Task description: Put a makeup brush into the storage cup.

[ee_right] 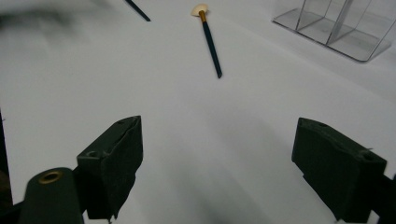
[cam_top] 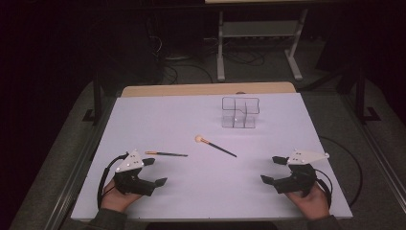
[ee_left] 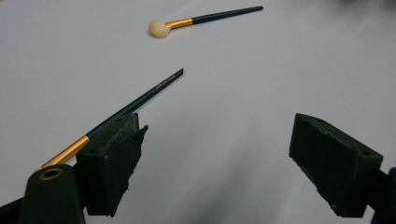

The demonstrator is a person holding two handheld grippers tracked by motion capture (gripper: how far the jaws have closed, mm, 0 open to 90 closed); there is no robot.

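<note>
Bench (cam_top: 158,120): lying white under everything, its wooden edge showing at 12 o'clock.
Left tool (cam_top: 152,171): resting at 7 o'clock in a hand (cam_top: 115,196), jaws standing wide apart, gripping nothing.
Right tool (cam_top: 274,168): sitting at 5 o'clock in the other hand (cam_top: 313,201), jaws likewise gaping, holding nothing.
Thin brush (cam_top: 166,154): lying flat just beyond the left tool, at its 1 o'clock, gold ferrule pointing toward 9; in the left gripper view it is running past the left jaw.
Round brush (cam_top: 215,145): lying near the bench's centre, pale head pointing toward 10 o'clock, well apart from both tools.
Clear holder (cam_top: 240,112): standing upright toward 12 o'clock, compartments looking empty.
</note>
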